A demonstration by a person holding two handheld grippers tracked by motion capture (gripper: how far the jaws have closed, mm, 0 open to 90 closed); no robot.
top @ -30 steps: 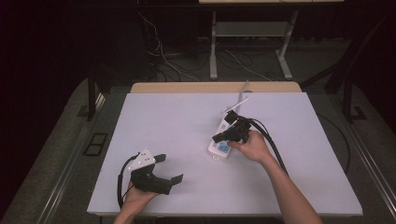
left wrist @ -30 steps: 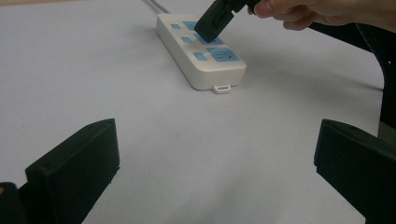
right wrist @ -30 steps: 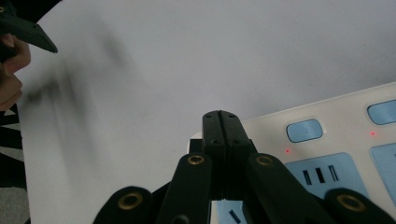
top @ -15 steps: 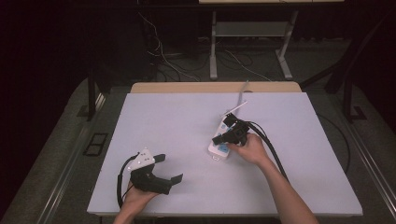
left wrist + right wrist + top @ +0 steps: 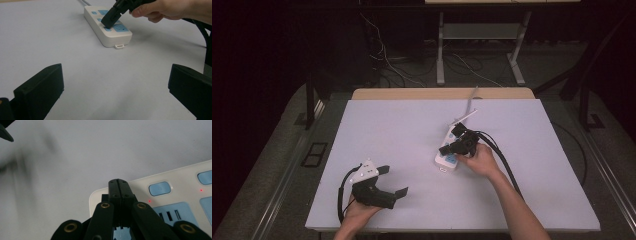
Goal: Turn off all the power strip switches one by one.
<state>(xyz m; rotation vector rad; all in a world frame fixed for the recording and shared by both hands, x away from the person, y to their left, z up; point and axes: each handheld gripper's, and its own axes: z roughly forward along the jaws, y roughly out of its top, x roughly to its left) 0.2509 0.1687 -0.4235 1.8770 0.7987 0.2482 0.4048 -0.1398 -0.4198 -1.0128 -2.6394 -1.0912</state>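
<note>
A white power strip [image 5: 446, 161] with blue sockets and blue switches lies right of the table's middle, its lead [image 5: 468, 114] running to the far edge. My right gripper [image 5: 447, 149] is shut, and its joined tips rest on the strip's near end. In the right gripper view the shut jaws of the right gripper [image 5: 118, 182] lie over the strip's [image 5: 180, 191] corner, beside a blue switch [image 5: 159, 188] and a small red light [image 5: 149, 201]. My left gripper [image 5: 393, 181] sits open at the front left, nothing in it. Its view shows the strip [image 5: 110, 37] ahead with the right gripper [image 5: 110, 21] on it.
The pale table top [image 5: 402, 130] has a wooden strip [image 5: 442, 93] along its far edge. Black cables [image 5: 507, 165] trail from the right gripper over the table's right side. A desk frame and floor cables [image 5: 462, 65] lie beyond the table.
My right gripper has slid a little nearer and lower along the power strip. The left gripper has stayed where it was.
</note>
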